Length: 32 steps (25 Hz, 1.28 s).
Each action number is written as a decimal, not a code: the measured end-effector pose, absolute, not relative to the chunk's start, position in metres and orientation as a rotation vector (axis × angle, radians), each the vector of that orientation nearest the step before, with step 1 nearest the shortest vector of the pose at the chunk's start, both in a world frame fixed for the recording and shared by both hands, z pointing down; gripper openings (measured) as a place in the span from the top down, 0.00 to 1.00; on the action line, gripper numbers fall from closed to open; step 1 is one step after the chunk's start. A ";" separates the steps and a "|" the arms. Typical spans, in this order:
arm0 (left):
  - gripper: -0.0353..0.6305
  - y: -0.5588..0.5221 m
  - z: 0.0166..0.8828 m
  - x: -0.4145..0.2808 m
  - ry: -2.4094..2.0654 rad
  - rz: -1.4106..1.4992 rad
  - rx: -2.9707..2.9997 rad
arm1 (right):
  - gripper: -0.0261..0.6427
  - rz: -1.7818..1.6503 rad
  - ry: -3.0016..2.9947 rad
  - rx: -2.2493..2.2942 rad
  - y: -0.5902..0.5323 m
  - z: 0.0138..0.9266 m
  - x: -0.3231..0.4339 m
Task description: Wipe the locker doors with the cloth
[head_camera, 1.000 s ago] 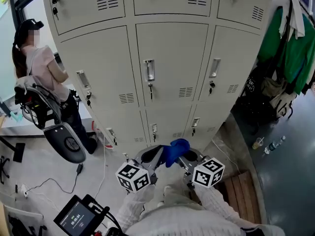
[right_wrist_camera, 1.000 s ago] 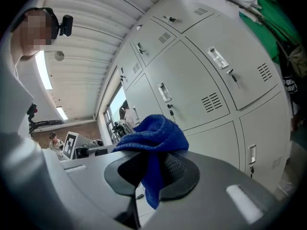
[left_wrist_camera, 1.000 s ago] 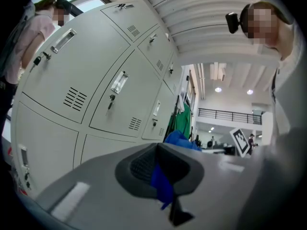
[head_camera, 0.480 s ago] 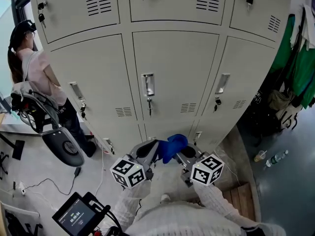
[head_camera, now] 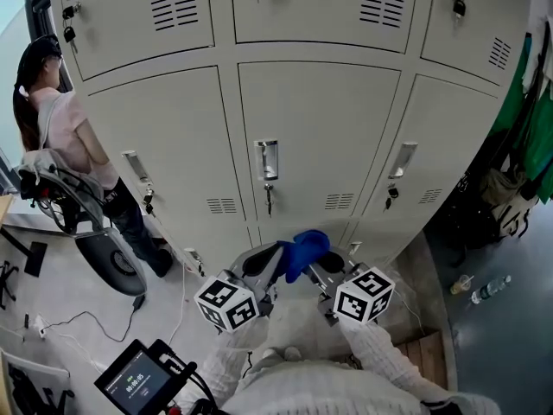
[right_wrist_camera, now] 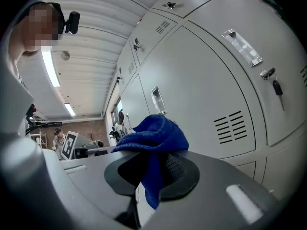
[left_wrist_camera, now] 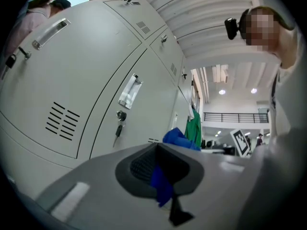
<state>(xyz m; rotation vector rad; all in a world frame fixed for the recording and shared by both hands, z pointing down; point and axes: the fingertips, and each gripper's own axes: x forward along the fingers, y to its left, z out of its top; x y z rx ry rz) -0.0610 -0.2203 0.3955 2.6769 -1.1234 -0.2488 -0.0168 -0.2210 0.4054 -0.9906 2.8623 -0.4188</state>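
A bank of grey locker doors [head_camera: 320, 119] stands in front of me, each with a metal handle [head_camera: 267, 159] and a key. A bunched blue cloth [head_camera: 303, 249] hangs low in the head view, short of the lockers' lowest row. My left gripper [head_camera: 275, 264] is shut on one end of it; a blue strip [left_wrist_camera: 161, 187] shows pinched between the jaws, with the bunch [left_wrist_camera: 179, 139] beyond. My right gripper [head_camera: 321, 268] is shut on the other end, and the cloth [right_wrist_camera: 154, 137] spills over the top of its jaws. The lockers [right_wrist_camera: 211, 80] lie ahead on the right.
A person in a pink top [head_camera: 65, 128] stands at the lockers' left end beside a chair [head_camera: 108, 258]. A tablet device [head_camera: 136, 380] and cables lie on the floor at lower left. Green clothes [head_camera: 531, 111] hang at right, with bottles [head_camera: 486, 290] and a wooden pallet [head_camera: 430, 353] below.
Both grippers with the cloth have risen a little. The view has tilted, so the middle row of doors sits lower in the picture.
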 end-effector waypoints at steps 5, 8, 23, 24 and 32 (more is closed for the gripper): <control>0.94 -0.237 0.363 -0.073 -1.152 -0.259 2.744 | 0.89 -0.330 2.846 -0.971 -0.240 0.372 -0.035; 0.94 -0.249 0.331 -0.079 -1.165 -0.270 2.819 | 0.89 -0.230 2.826 -0.945 -0.254 0.338 -0.048; 0.94 -0.281 0.139 -0.108 -1.268 -0.519 3.123 | 0.89 0.385 2.720 -1.000 -0.303 0.136 -0.079; 0.94 -0.282 0.130 -0.109 -1.274 -0.535 3.133 | 0.89 0.407 2.717 -1.007 -0.305 0.126 -0.079; 0.94 -0.296 0.117 -0.115 -1.330 -0.479 3.148 | 0.89 0.453 2.743 -1.074 -0.321 0.110 -0.084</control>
